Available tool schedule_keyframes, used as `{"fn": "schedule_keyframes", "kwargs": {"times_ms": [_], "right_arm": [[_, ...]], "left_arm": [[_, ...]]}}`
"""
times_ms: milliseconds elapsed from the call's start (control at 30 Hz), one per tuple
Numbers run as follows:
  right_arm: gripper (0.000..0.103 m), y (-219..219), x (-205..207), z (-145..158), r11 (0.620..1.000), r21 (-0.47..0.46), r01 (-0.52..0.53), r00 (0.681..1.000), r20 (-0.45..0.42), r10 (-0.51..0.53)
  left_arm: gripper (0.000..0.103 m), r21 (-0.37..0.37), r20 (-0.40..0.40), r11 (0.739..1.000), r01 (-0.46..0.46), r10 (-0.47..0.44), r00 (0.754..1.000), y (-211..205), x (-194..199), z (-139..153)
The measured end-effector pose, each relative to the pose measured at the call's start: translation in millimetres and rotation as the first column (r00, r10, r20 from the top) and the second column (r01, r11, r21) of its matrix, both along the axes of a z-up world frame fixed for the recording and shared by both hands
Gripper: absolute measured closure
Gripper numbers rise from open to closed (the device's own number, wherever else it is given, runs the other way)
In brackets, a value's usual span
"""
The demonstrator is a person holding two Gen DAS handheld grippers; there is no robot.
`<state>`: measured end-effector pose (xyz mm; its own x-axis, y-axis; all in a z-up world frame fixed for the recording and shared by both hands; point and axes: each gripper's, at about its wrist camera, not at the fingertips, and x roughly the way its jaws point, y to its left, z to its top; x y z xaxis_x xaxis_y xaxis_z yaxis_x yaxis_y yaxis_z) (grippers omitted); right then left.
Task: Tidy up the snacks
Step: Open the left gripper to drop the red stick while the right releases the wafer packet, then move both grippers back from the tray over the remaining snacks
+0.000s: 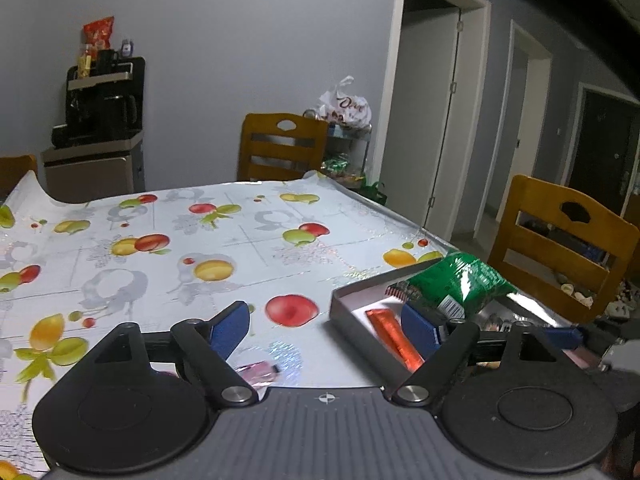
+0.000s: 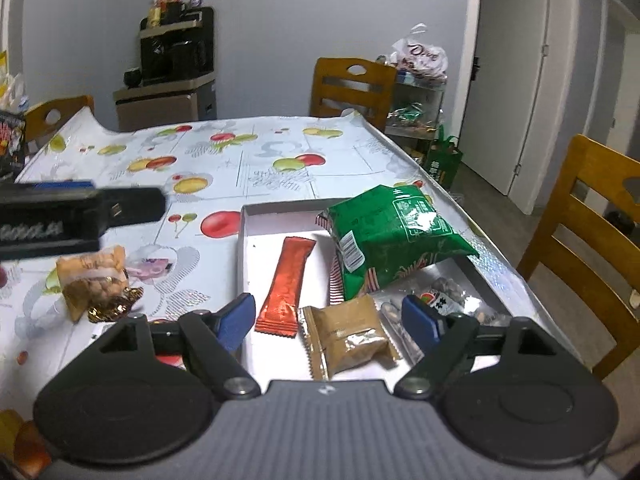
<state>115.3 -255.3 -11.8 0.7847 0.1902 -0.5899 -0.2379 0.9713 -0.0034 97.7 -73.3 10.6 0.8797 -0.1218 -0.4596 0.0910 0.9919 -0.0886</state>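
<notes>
A: The table (image 2: pixel 280 160) holds a shallow tray (image 2: pixel 245 240) near its right edge, with the green bag (image 2: pixel 392 232) propped on the far right wall.
B: And the grippers?
A: Right gripper (image 2: pixel 328 318) and left gripper (image 1: pixel 326 330) both gape, holding nothing.
B: Risks?
A: That tilted bag might slide out; the peanut packet (image 2: pixel 92 280) lies outside, left, easily forgotten.

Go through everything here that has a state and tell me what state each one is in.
left gripper: open, empty
right gripper: open, empty
box: lidless, holding snacks
green bag: sealed, leaning over box wall
orange stick pack: flat in box
brown packet: sealed, in box
peanut packet: outside box, on table
</notes>
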Motion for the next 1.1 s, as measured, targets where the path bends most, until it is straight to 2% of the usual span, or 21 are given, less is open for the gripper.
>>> {"fn": "schedule_keyframes", "kwargs": {"times_ms": [233, 633, 867, 1100], "right_arm": [[0.022, 11.8, -17.5, 11.0, 0.996, 0.045, 0.072, 0.997, 0.034, -0.073], [0.021, 59.9, -30.9, 25.8, 0.999, 0.023, 0.034, 0.997, 0.067, -0.035], [0.021, 65.0, -33.1, 28.5, 0.999, 0.049, 0.024, 0.996, 0.081, -0.028], [0.018, 48.6, -43.2, 31.9, 0.995, 0.099, 0.025, 0.993, 0.11, -0.035]], "left_arm": [[0.019, -0.018, -0.006, 0.999, 0.032, -0.033, 0.999, 25.3, -14.2, -9.3], [0.019, -0.034, -0.011, 0.997, 0.064, -0.065, 0.998, 53.4, -30.3, -14.9], [0.019, -0.017, -0.014, 0.998, 0.055, -0.056, 0.998, 59.1, -39.3, -12.8], [0.016, 0.024, -0.009, 0.999, 0.048, -0.048, 0.999, 65.2, -56.6, -10.4]]}}
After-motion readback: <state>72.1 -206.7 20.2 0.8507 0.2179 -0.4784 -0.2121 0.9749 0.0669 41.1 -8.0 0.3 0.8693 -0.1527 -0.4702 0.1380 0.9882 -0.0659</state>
